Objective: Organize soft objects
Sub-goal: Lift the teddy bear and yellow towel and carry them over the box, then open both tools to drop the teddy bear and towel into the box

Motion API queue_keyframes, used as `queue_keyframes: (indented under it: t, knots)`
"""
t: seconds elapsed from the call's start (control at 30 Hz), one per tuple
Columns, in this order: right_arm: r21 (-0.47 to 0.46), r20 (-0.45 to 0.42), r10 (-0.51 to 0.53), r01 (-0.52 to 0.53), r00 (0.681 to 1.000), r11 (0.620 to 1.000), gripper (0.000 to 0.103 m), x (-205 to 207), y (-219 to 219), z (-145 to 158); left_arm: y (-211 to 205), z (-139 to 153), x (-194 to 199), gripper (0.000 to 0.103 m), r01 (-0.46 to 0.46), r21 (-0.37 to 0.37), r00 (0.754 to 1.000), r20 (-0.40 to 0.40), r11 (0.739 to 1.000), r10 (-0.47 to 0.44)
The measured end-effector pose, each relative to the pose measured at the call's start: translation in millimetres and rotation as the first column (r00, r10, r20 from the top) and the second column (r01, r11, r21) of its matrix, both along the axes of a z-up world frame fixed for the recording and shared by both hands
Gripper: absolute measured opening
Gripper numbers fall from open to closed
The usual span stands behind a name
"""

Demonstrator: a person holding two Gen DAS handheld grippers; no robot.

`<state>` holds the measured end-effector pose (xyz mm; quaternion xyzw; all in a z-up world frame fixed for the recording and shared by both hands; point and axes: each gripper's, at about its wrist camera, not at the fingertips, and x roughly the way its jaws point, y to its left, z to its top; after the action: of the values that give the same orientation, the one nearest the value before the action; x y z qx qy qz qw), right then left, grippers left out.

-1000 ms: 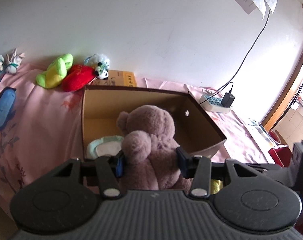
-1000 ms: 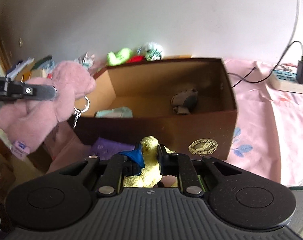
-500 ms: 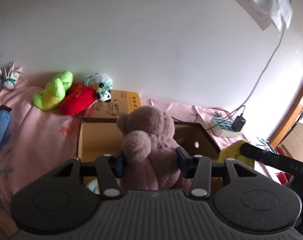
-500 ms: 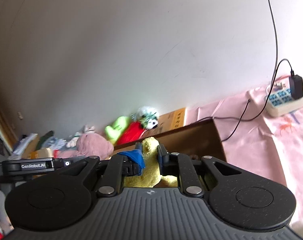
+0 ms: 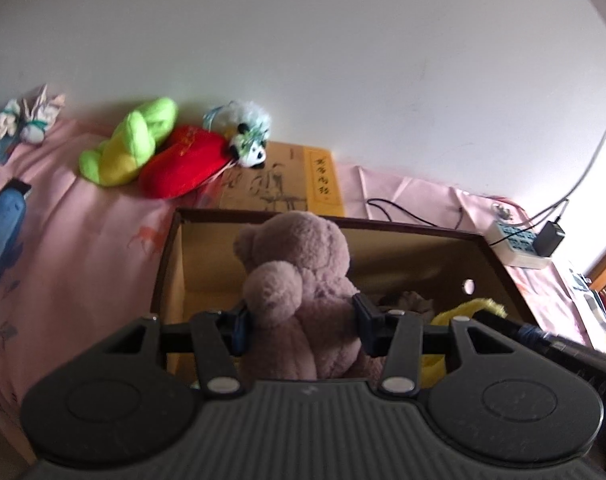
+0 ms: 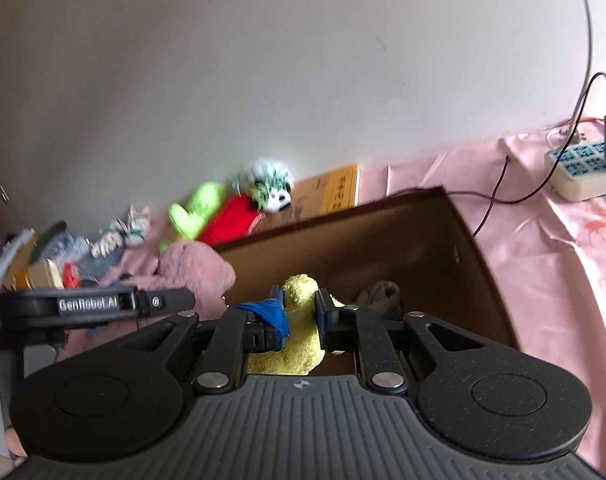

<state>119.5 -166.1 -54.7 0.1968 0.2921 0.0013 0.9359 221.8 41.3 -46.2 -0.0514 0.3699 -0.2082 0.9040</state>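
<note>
Left gripper (image 5: 301, 316) is clamping a brown bear (image 5: 303, 280) above the open box (image 5: 499, 264); right gripper (image 6: 299, 312) is pinching a yellow toy (image 6: 299, 336) over the same box, beside the bear; a grey toy (image 6: 379, 294) is lying inside; green (image 5: 129, 142), red (image 5: 183, 162) and panda (image 5: 249, 136) plushes are resting behind the box, against the wall.

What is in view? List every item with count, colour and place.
Teddy bear: 1, pinkish brown, in left gripper over box.
Yellow plush: 1, in right gripper over box.
Cardboard box: 1, brown, on bedspread.
Green plush: 1, by wall.
Red plush: 1, beside green.
Panda plush: 1, white-black, beside red.
Power strip: 1, white, right.
Bedspread: 1, pink.
Left gripper: black.
Right gripper: black.
</note>
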Motion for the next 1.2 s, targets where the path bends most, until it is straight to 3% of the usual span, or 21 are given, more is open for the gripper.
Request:
queue_keyframes:
  t: [0.13, 0.27, 0.33, 0.4, 0.57, 0.8, 0.97, 1.2]
  knots:
    - [-0.017, -0.048, -0.002, 0.002, 0.999, 1.0, 0.003, 11, 6, -13, -8, -11, 12, 0.049, -0.024, 0.002, 0.999, -0.039, 1.0, 0.024]
    - [-0.011, -0.091, -0.011, 0.01, 0.996, 1.0, 0.005, 16, 9, -20, -17, -24, 18, 0.048, -0.03, 0.058, 0.998, -0.06, 0.998, 0.033]
    - [-0.007, -0.094, -0.017, 0.016, 0.995, 1.0, 0.005, 16, 8, -22, -18, -26, 18, 0.061, -0.035, 0.079, 0.998, -0.05, 0.996, 0.039]
    - [0.014, -0.1, -0.024, 0.026, 0.995, 1.0, 0.005, 15, 6, -22, -17, -25, 16, 0.066, -0.038, 0.097, 0.999, -0.032, 0.995, 0.042]
    - [0.031, -0.091, -0.049, 0.052, 0.995, 0.998, 0.006, 5, 3, -9, -9, -14, 6, 0.066, -0.05, 0.11, 0.999, -0.002, 0.993, 0.05]
    - [0.096, -0.013, -0.054, 0.055, 0.998, 0.994, 0.009, -28, -9, 23, 7, 12, -30, 0.066, -0.075, 0.124, 0.997, 0.03, 0.989, 0.072]
    - [0.144, 0.017, -0.003, 0.0, 1.0, 0.99, 0.01, -48, -17, 38, 10, 29, -65, 0.067, -0.074, 0.183, 0.995, 0.079, 0.98, 0.06]
    - [0.165, 0.039, 0.071, -0.076, 0.997, 0.983, 0.01, -78, -18, 45, 19, 46, -111, 0.07, -0.103, 0.172, 0.99, 0.11, 0.98, 0.085]
